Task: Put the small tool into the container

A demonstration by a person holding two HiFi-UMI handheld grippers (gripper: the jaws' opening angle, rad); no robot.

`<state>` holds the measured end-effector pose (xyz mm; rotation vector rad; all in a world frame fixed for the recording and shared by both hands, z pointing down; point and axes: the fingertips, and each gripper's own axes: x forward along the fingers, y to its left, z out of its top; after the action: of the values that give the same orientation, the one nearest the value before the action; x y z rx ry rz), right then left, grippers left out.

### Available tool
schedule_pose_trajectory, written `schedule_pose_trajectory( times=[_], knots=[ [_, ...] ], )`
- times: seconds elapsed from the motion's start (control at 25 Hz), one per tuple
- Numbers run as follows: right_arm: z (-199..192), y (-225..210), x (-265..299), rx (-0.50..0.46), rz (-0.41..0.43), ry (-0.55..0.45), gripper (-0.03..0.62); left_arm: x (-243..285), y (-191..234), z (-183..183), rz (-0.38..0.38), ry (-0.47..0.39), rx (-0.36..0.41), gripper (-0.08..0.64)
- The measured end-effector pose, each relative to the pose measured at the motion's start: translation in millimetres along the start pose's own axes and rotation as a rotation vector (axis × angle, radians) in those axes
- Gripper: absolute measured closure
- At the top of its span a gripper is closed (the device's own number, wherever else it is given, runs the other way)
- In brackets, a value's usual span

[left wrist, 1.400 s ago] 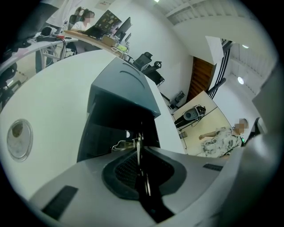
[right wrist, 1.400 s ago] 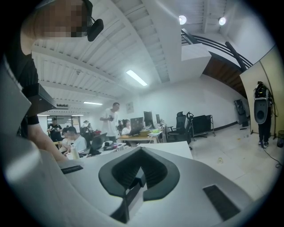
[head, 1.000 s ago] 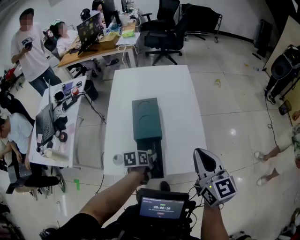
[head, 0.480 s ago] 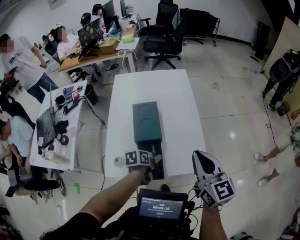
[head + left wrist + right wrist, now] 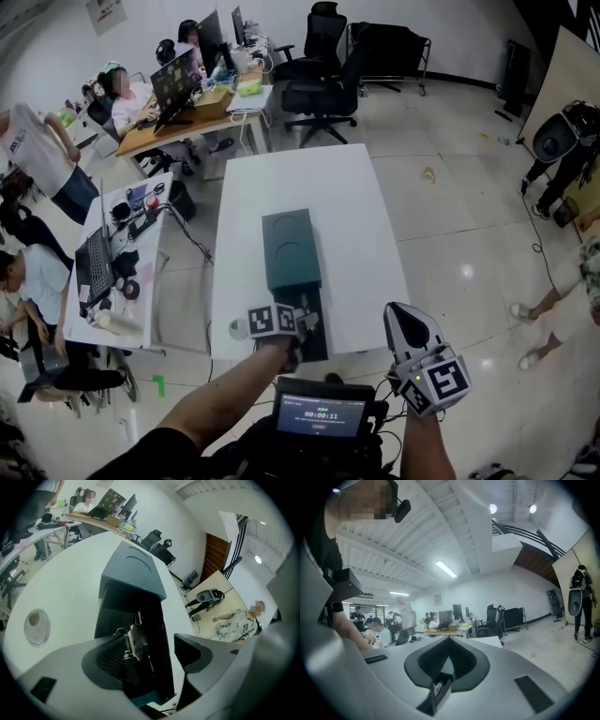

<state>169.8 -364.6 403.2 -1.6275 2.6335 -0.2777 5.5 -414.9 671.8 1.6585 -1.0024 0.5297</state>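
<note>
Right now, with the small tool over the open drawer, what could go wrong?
The left gripper is opening, but the small tool sits against one pad; it may cling and lift out again. The drawer reaches the near edge of the table, so a nudge could shove the container off.

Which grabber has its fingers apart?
The left gripper, over the dark drawer of the teal container. Its fingers are opening wide, the small tool between them; the right gripper is shut tight.
</note>
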Motion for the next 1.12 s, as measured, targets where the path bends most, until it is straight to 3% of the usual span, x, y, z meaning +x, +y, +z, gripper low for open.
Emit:
schedule_pose_trajectory(
  times=[0.2,0.36,0.48,0.68,0.88,1.12],
  knots=[
    [8.4,5.8,-4.5,-0.006,0.014,-0.015,0.578,-21.0,-7.1,0.8,-0.015,-0.039,0.012,0.212],
    [14.7,17.2,-0.6,-0.014,0.029,-0.023,0.578,-69.2,-7.2,20.5,-0.050,-0.187,0.030,0.213],
    [23.6,30.3,1.7,-0.028,0.037,-0.029,0.578,-119.8,-18.9,40.7,-0.150,-0.319,0.081,0.216],
    [35.0,60.4,5.2,-0.056,0.049,-0.042,0.578,-213.5,-46.3,65.9,-0.344,-0.552,0.235,0.355],
    [44.0,88.5,13.5,-0.083,0.066,-0.059,0.578,-297.3,-63.5,78.6,-0.437,-0.743,0.417,0.558],
    [50.7,118.7,20.7,-0.102,0.088,-0.064,0.578,-367.9,-62.6,75.6,-0.483,-0.866,0.527,0.557]
  ],
)
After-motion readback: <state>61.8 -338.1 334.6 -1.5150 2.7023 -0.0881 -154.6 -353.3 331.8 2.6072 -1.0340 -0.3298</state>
